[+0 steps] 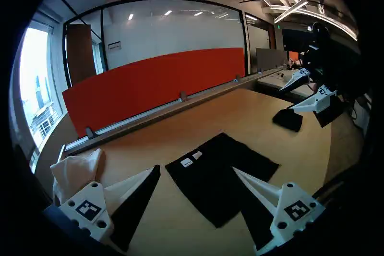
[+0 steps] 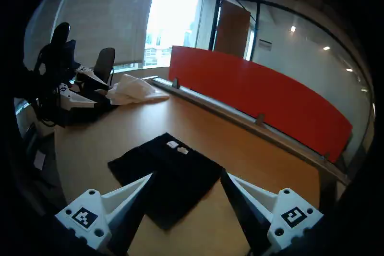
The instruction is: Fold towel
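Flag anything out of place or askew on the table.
Only the white cloth, crumpled in a heap at the end of the table by the red divider. The black towel lies flat, tags up; nothing looks spilled or damaged.

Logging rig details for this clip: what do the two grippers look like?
The left gripper and right gripper match: each has two white wedge-shaped fingers with black inner faces, and each finger carries a square black-and-white marker ringed by small round holes near its base.
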Available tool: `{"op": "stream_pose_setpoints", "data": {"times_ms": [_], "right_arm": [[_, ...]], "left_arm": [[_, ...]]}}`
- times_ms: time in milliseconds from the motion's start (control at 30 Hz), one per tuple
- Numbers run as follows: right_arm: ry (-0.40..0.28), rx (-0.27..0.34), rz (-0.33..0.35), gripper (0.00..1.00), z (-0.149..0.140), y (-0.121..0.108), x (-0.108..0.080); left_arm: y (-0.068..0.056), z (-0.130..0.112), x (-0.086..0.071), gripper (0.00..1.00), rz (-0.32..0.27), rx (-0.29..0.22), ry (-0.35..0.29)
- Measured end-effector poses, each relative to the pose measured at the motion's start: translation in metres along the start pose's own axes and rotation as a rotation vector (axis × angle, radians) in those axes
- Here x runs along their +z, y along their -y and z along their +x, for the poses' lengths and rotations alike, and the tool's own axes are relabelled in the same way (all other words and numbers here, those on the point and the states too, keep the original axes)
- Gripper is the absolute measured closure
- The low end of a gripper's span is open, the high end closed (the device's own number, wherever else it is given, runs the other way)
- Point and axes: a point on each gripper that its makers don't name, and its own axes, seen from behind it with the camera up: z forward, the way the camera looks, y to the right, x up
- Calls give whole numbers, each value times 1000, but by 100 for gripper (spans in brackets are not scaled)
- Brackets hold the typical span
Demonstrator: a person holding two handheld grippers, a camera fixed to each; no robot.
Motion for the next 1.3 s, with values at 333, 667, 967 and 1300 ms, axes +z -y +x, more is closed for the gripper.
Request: {"op": "stream_pose_setpoints", "data": {"times_ms": [333,667,967,1300], "right_arm": [[43,2,29,0,-36,14,22],[90,3,55,0,-78,28,44],[132,9,74,0,-112,38,62],[181,3,90,0,-143,46,77]], "left_arm": [[-13,-36,15,0,-30,-11,41],[-30,-73,31,0,-62,-4,90],[-45,-107,47,0,-96,6,141],[-54,-144,60,0,-122,-1,199]]}}
